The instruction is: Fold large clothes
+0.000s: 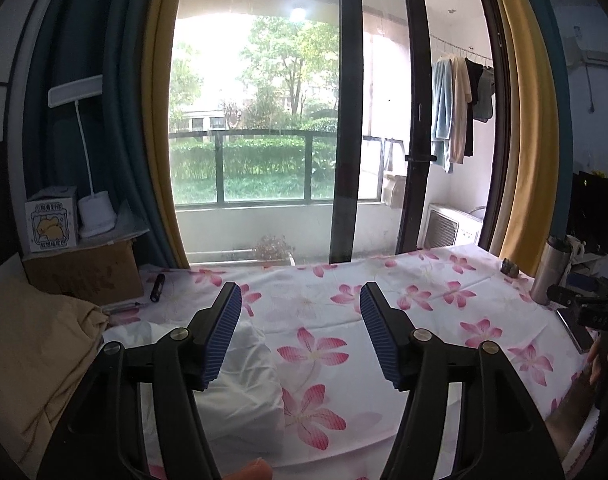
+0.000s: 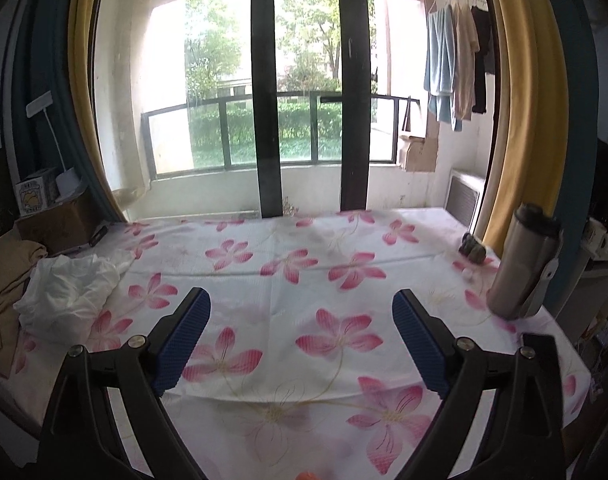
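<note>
The table, covered by a flowered cloth [image 2: 304, 272], stands against the glass balcony door, and all positions below are given from that table.

Progress: a white garment [image 2: 70, 292] lies crumpled in a loose heap at the table's left end, with no flat panel or crease line to be seen in it. Just beyond it, off the table's left edge, a tan garment [image 1: 36, 344] lies in soft layers; whether those are deliberate folds or a slump cannot be told. The middle of the table is bare cloth. As things lie, the white piece is not folded; this would fit a pile awaiting its turn as well as one put aside.

Grippers: the left gripper [image 1: 300, 336] hangs above the near left part of the table, over the white garment's edge, jaws spread wide and holding nothing. The right gripper [image 2: 302, 338] hangs over the table's near middle, jaws equally wide, nothing between them.

Containers: a cardboard box [image 1: 84, 272] at the table's far left corner carries a small printed carton [image 1: 52, 220] and a white lamp base [image 1: 97, 216] on its flaps; its inside is hidden. A steel flask [image 2: 523, 268] stands upright at the table's right edge, lid on, contents unseen.
</note>
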Demonstrator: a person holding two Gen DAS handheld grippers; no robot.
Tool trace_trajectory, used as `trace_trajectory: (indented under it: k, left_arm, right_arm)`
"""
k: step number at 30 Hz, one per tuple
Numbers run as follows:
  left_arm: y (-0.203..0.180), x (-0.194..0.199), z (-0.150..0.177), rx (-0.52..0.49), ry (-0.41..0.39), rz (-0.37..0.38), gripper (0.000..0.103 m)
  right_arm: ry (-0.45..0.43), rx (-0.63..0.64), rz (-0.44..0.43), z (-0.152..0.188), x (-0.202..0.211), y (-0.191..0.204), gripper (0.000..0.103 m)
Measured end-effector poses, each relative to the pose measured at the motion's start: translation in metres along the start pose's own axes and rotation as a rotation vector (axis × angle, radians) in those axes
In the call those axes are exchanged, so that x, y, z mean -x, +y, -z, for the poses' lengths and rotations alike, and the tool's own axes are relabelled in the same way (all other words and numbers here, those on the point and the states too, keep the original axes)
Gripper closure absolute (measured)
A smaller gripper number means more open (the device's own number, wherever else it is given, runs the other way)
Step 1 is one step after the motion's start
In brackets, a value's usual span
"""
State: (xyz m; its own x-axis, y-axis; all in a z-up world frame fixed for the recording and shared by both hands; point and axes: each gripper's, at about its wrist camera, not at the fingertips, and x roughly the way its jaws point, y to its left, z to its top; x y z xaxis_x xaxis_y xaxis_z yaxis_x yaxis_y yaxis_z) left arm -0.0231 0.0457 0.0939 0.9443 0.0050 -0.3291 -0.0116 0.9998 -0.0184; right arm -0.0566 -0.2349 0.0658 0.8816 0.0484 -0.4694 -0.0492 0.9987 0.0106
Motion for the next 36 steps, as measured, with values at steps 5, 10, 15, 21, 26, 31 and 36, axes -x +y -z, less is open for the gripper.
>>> trace_trajectory:
  k: [5,10,15,21,26,31,36]
  left_arm:
    - [0.001,0.005,-0.009,-0.006,-0.027,-0.003,0.038]
    - [0.002,0.011,-0.017,-0.017,-0.049,-0.011,0.037]
    - [0.003,0.017,-0.027,-0.016,-0.067,-0.020,0.037]
    - [0.007,0.034,-0.039,-0.008,-0.123,-0.031,0.037]
    - [0.014,0.044,-0.046,-0.003,-0.157,-0.042,0.037]
    - [0.024,0.051,-0.050,0.006,-0.174,-0.061,0.035]
    - [0.037,0.060,-0.051,0.024,-0.196,-0.084,0.030]
  right_arm:
    - [-0.041,0.013,0.003,-0.014,0.011,0.003,0.011]
    - [-0.074,0.018,-0.008,-0.026,0.020,0.009,0.008]
    - [-0.100,0.033,-0.016,-0.039,0.027,0.017,0.006]
    - [-0.154,0.059,-0.019,-0.058,0.041,0.028,0.005]
    - [-0.199,0.080,-0.035,-0.071,0.052,0.041,0.005]
    - [-0.222,0.095,-0.057,-0.082,0.054,0.055,0.004]
    - [-0.240,0.115,-0.073,-0.086,0.058,0.073,0.003]
